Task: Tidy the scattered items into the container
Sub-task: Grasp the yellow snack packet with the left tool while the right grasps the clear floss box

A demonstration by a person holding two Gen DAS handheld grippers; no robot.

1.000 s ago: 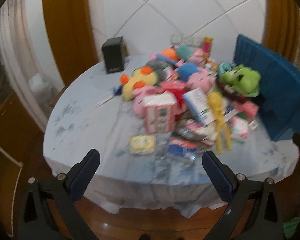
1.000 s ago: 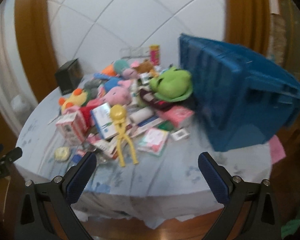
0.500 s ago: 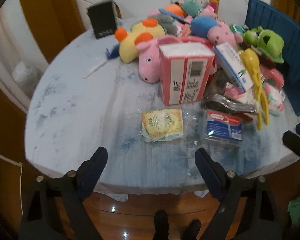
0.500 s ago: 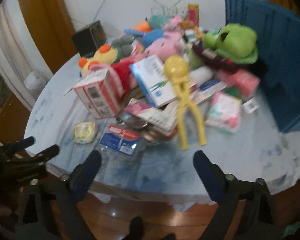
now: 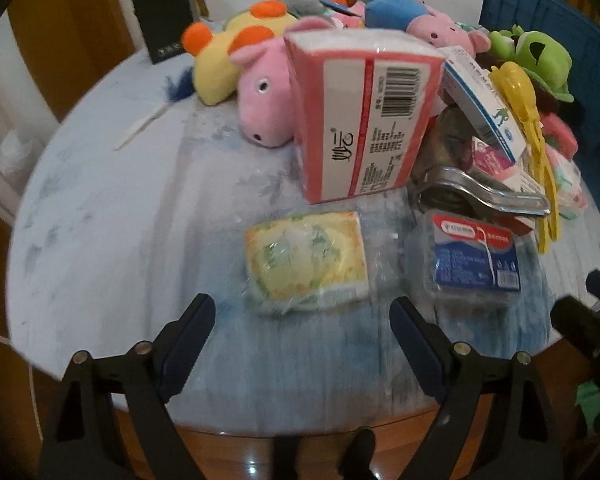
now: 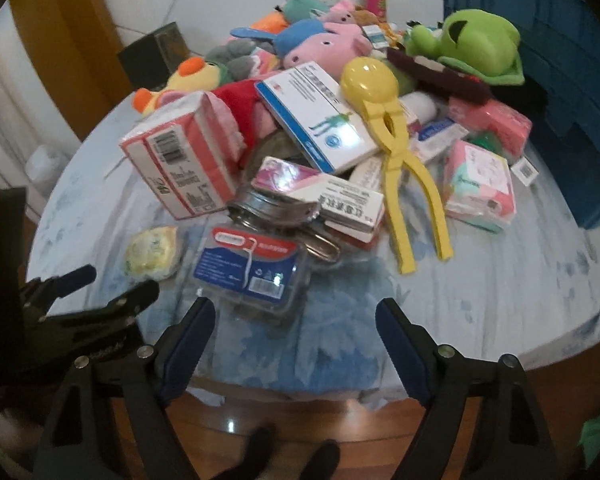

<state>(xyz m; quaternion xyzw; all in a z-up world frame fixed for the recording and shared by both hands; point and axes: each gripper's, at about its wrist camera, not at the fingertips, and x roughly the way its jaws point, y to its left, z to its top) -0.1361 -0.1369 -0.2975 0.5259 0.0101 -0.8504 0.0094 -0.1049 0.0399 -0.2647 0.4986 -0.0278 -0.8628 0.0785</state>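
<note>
Both tools hang over the round worktop's [image 5: 100, 240] near edge. The left tool [image 5: 302, 320] stands released just short of the yellow tissue packet [image 5: 306, 260]. The right tool [image 6: 296, 320] is closing, nothing yet pinched, the floss box [image 6: 252, 268] just ahead. The worktop's left side lies bare; the blue crate [image 6: 560, 40] stands at its right edge.

Round desk [image 5: 100, 240] under a pale blue patterned cloth, heaped with clutter toward the far side. Directly on the cloth: a yellow wrapped packet [image 5: 306, 258] near the front edge, a clear floss-pick box [image 5: 474, 258] beside it, a red-and-white tissue pack [image 5: 360, 120], yellow tongs [image 6: 404, 168], a blue crate [image 6: 560, 80] at right.
</note>
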